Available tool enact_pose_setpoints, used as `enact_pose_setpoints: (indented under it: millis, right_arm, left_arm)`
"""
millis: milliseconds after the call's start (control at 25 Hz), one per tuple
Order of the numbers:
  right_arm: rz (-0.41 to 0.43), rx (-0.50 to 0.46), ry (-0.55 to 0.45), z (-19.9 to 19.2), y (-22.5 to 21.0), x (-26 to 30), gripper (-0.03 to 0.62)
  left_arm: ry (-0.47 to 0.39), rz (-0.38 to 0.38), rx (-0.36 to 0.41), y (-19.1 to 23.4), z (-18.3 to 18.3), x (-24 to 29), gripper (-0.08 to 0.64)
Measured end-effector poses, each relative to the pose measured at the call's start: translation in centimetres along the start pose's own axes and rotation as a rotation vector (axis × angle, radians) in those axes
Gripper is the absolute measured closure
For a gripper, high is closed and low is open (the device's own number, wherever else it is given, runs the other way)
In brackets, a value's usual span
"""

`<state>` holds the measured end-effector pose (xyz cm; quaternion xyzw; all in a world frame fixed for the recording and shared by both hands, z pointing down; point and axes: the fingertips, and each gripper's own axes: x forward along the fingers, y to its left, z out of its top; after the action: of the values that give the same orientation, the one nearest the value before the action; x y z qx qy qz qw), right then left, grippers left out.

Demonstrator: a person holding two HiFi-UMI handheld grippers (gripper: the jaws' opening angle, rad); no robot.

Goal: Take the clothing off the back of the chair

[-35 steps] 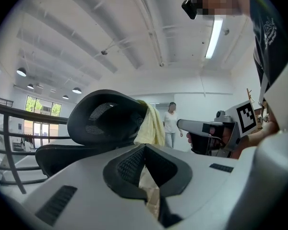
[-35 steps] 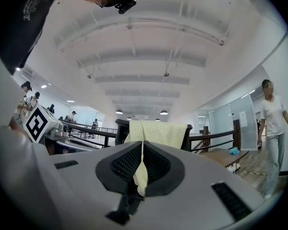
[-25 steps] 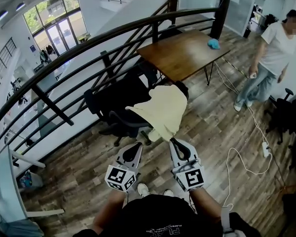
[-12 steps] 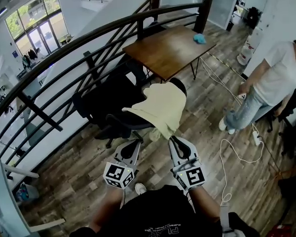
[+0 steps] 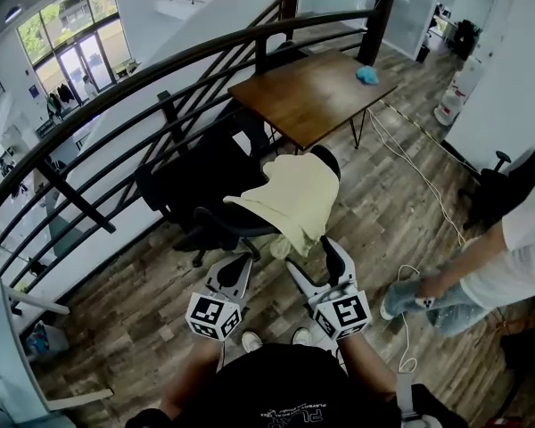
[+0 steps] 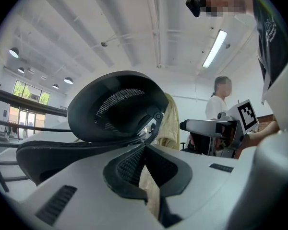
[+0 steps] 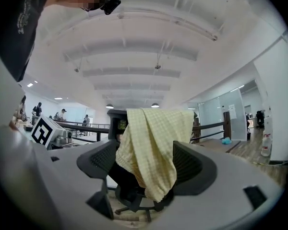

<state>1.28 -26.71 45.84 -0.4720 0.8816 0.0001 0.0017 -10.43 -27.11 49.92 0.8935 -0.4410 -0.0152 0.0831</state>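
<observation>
Pale yellow clothing (image 5: 294,194) hangs over the back of a black office chair (image 5: 201,184), its lower hem drooping toward the two tools held just in front of it. The left hand-held gripper (image 5: 242,261) has its jaws together, and its own view shows a narrow strip of the yellow cloth caught between them. The right hand-held gripper (image 5: 313,259) is opening, jaws wide apart. In its own view the hanging cloth shows in the gap between them, but neither pad presses on it. Behind the chair stands a wooden worktop (image 5: 308,96) with a small blue thing (image 5: 367,76) near its far end. A person (image 5: 508,257) in a white top stands off to the right on the plank floor (image 5: 383,203).
</observation>
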Motion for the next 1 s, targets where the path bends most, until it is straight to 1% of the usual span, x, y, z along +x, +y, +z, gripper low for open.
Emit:
enact_pose_setpoints:
  millis: [240,360,520,800,1000]
  right_arm:
    - [-0.025,0.097,0.008,-0.3,-1.6,1.0,0.212]
    - [-0.026,0.091,0.027,-0.5,-2.5,1.7,0.202]
    - [-0.005,0.094,0.045,-0.6,-3.0,2.8,0.198]
    - [0.033,0.068,0.050,-0.8,-2.7,4.0,0.199]
    - [0.032,0.056,0.062,-0.6,-2.7,4.2,0.201]
  left_arm:
    - [-0.014,0.006,-0.021,0.1,0.1,0.0,0.548]
    - [-0.016,0.016,-0.021,0.0,0.0,0.2,0.548]
    - [-0.013,0.034,-0.019,0.1,0.2,0.2,0.548]
    - [0.002,0.049,-0.010,0.2,-0.3,0.0,0.548]
    - [-0.002,0.064,-0.013,0.5,-0.2,0.0,0.548]
